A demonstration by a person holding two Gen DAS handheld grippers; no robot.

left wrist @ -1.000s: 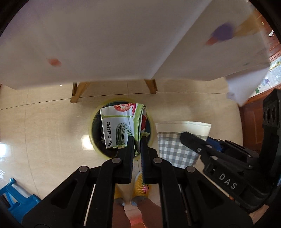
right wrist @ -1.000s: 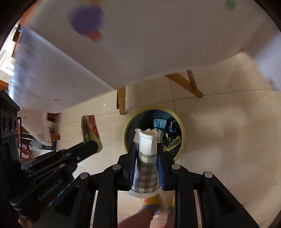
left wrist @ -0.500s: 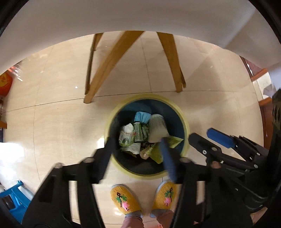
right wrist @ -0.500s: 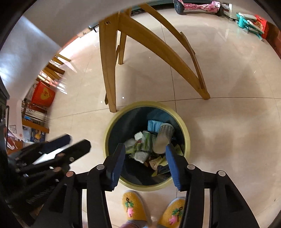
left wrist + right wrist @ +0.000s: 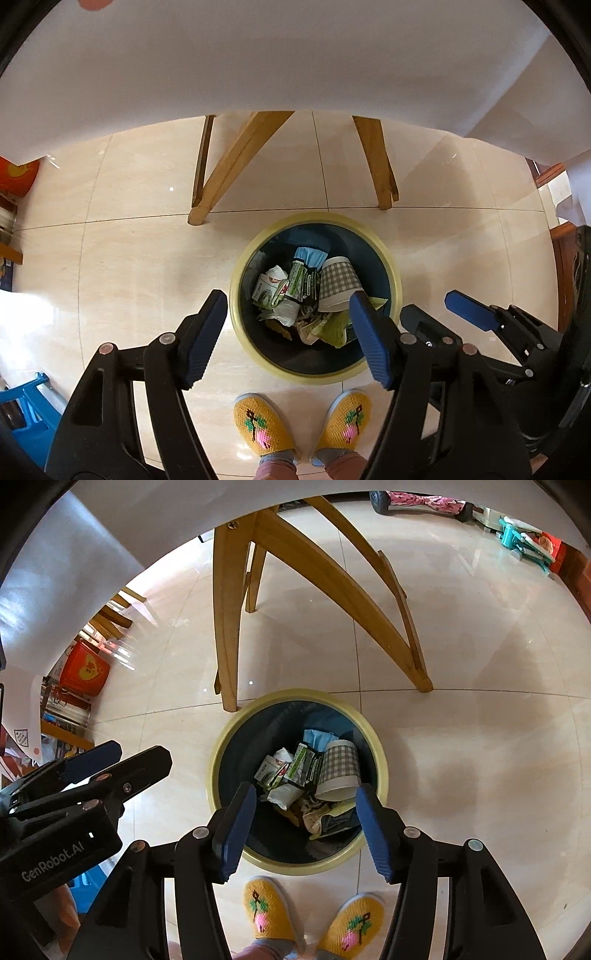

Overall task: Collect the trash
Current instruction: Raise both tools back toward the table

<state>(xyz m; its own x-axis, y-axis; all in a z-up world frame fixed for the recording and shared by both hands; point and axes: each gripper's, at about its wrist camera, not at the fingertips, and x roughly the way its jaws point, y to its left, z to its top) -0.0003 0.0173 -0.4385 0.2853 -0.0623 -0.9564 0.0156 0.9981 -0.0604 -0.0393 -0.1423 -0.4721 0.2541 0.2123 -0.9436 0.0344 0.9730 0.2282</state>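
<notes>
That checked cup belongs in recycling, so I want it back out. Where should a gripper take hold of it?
Judging by its pose, come straight down into the bin and pinch the checked paper cup across its side wall. It lies tipped on the other trash, its mouth toward the slippers.

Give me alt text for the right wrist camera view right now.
An open, empty right gripper hangs over a yellow-rimmed bin holding a checked paper cup and wrappers. Yellow slippers stand below it, wooden table legs behind, the left gripper at left.
</notes>
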